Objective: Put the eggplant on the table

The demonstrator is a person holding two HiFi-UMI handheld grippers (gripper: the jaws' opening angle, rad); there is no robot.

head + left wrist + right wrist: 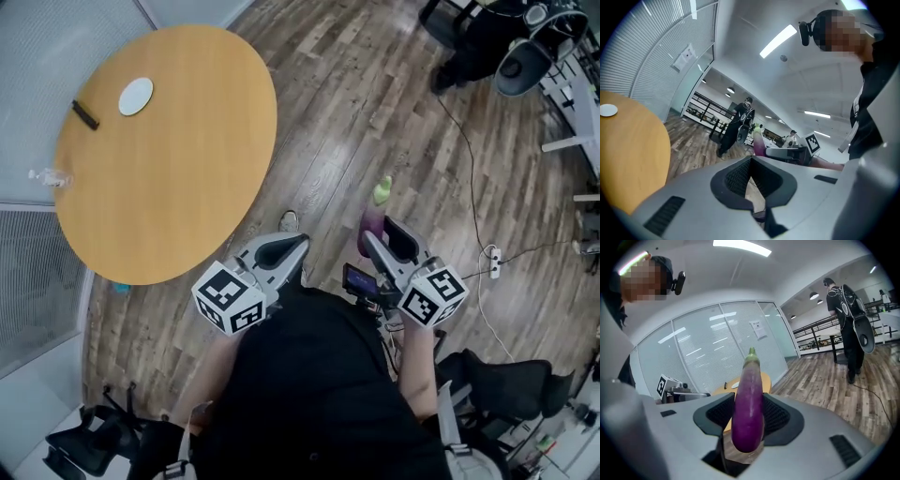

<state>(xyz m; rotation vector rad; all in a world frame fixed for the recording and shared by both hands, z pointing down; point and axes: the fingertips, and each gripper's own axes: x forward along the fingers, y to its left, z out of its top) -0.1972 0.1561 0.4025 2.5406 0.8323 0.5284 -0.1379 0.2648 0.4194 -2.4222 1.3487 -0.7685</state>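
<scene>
I'm holding the eggplant, stem up, pinched in the right gripper. The left gripper is hanging beside it, closed on nothing. The pickup looks done. The round table is sitting at ten o'clock, well apart, so the approach and set-down are remaining.

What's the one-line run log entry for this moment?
right tongs: shut on eggplant | left tongs: shut, empty | eggplant: stem forward, not yet on table
</scene>
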